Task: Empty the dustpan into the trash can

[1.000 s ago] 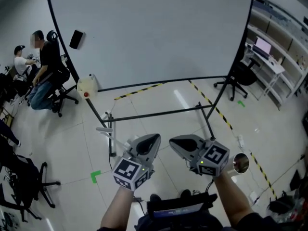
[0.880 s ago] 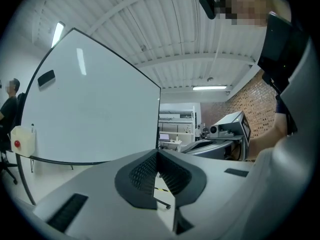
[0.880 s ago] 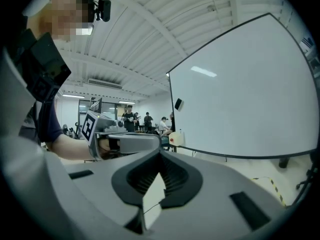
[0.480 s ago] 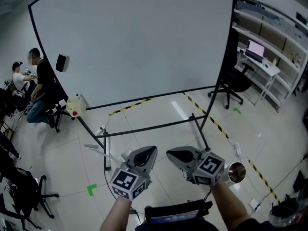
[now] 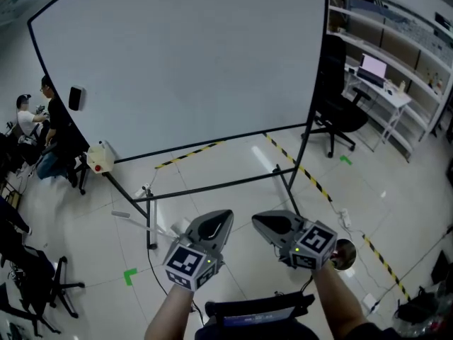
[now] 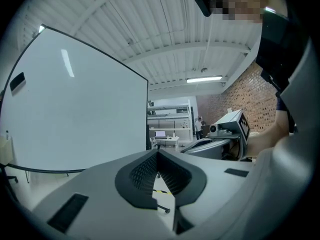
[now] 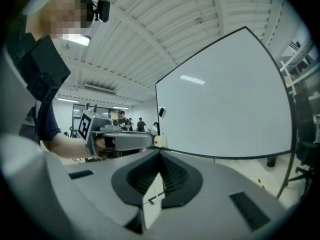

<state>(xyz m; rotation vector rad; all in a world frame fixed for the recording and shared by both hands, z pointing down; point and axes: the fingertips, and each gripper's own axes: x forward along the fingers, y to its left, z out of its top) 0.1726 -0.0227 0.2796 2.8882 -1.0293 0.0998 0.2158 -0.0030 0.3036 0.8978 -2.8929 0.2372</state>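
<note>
A person is holding the grey left tongs (image 5: 225, 218) and grey right tongs (image 5: 258, 222) side by side over the pale tiled floor (image 5: 396, 190), both pairs pressed together and pinching nothing. A shiny round metal can (image 5: 345, 253) is showing on the floor just right of the right tongs. A large white screen on a black frame (image 5: 177, 62) is standing far ahead.

Pale tiled floor (image 5: 233, 165) bearing yellow-and-black hazard tape (image 5: 187, 155), a green tape marker (image 5: 130, 276), a whiteboard stand's black base (image 5: 212, 185) and an office chair (image 5: 338, 122).
</note>
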